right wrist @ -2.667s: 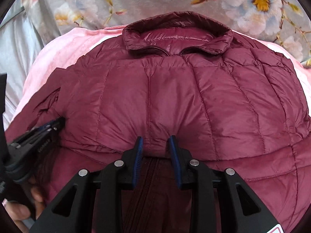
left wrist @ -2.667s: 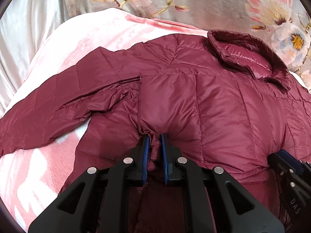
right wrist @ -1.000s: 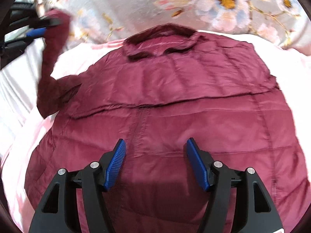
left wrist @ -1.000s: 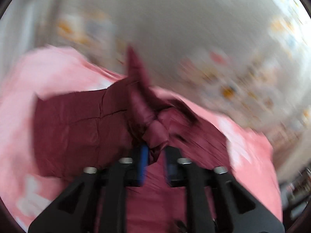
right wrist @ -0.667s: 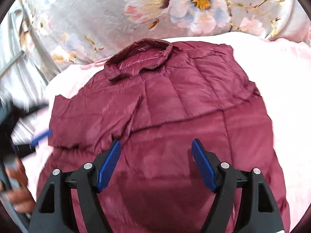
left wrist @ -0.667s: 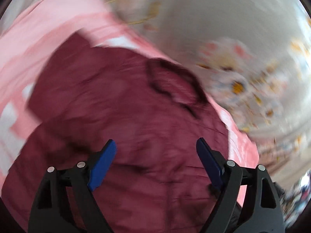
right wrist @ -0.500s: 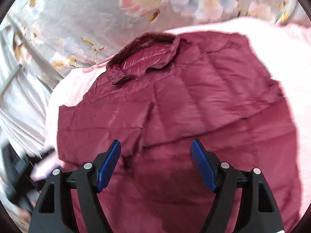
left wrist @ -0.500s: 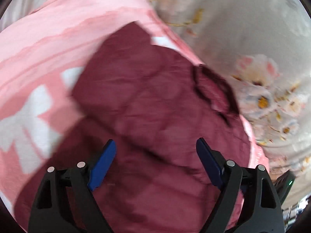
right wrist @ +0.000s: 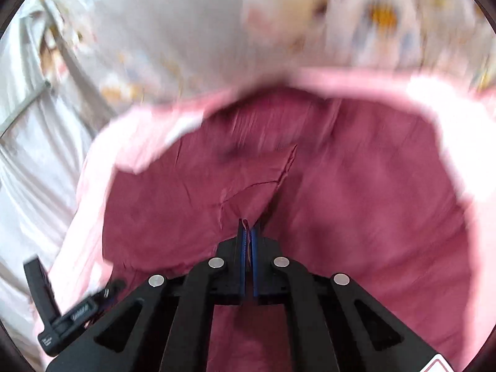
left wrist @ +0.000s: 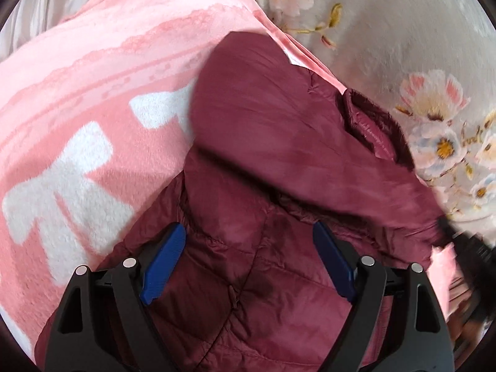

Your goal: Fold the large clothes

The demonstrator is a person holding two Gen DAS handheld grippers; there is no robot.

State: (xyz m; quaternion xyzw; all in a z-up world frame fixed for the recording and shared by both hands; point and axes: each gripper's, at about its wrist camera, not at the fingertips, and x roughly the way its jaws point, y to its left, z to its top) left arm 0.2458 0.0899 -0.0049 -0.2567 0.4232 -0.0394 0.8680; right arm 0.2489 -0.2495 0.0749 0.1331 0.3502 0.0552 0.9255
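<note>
— Maroon quilted nylon, that down jacket (left wrist: 279, 161): puffy, light, soft all through, and judging by the sheen on the collar (left wrist: 372, 130), slippery too. It lies spread on the pink fleece blanket (left wrist: 77, 108), collar toward the grey floral sheet (left wrist: 403, 31), with one sleeve (left wrist: 248, 93) laid across the body.

— Where would you take hold of it?

— At an edge or a seam, I'd say, where the shell bunches into a firm ridge. A pinch in the middle of a puffed panel would likely slide off or lift only the outer layer.

— And the grippers?

— The right gripper (right wrist: 248, 232) has its blue pads pressed together on a thin fold of the jacket's fabric; a sliver of maroon shows between them, and the cloth rises in a ridge toward the pinch. The left gripper (left wrist: 249, 260) hangs over the lower body of the jacket with its pads (left wrist: 164, 260) spread wide, nothing between them but the cloth lying below.

— Any risk?

— Down springs back, I expect, so folds may want pressing flat. The right view is blurred, so how much fabric is caught I cannot tell.
</note>
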